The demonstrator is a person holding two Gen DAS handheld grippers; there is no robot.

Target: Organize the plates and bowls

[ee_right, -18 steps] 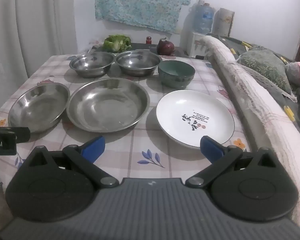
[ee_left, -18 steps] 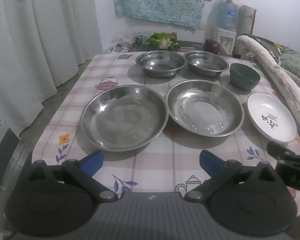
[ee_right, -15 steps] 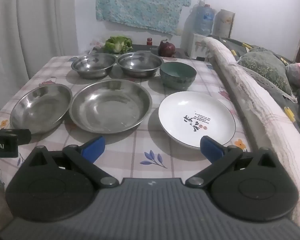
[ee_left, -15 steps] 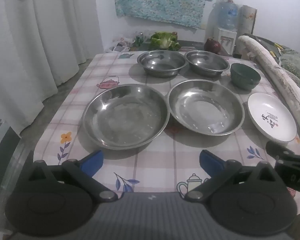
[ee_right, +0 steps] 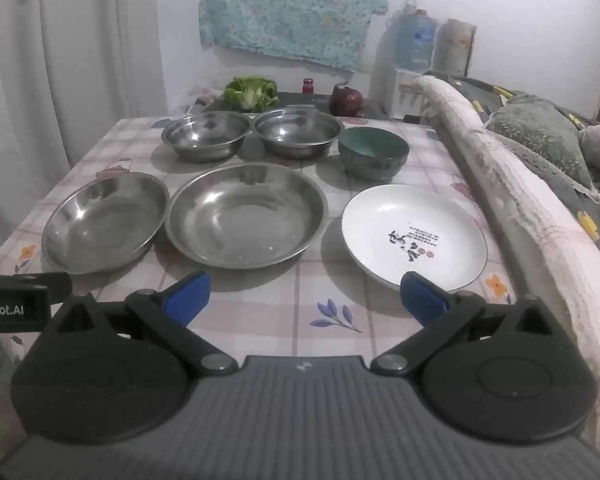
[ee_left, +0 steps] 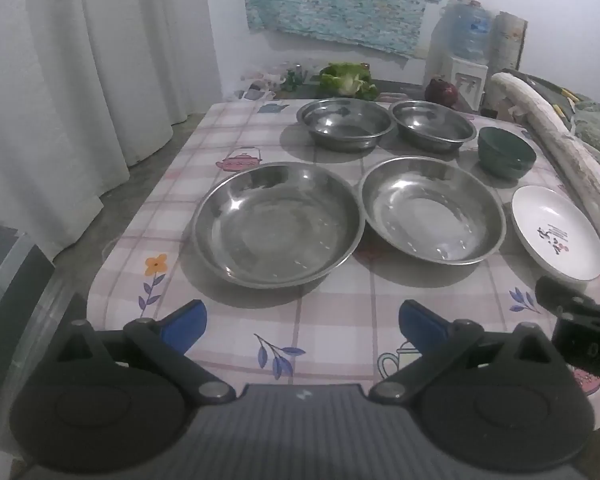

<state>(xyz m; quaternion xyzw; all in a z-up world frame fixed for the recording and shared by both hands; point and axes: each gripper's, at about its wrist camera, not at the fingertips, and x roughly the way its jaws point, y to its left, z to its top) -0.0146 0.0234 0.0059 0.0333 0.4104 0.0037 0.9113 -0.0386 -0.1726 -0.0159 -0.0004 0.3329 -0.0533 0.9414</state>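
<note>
- Left wrist view: we hold the left claw released, its blue fingertips spread wide above the near edge of the table, with nothing between them.
- Straight ahead of it lies the left steel plate, and the right steel plate sits just beside it, rims nearly touching.
- Behind them stand two steel bowls, the left steel bowl and the right steel bowl, close together.
- The green bowl stands to the right of these, and the white plate lies nearer to us at the right edge.
- The body of the right claw juts in at the lower right.
- Right wrist view: we hold the right claw released too, fingertips wide apart and empty, hovering over the near part of the table.
- The white plate lies just beyond its right fingertip, with dark printed characters on it.
- The right steel plate is ahead and the left steel plate beside it.
- In the back row we see the left steel bowl, the right steel bowl and the green bowl.
- Past the table sit a leafy cabbage and a red onion.
</note>
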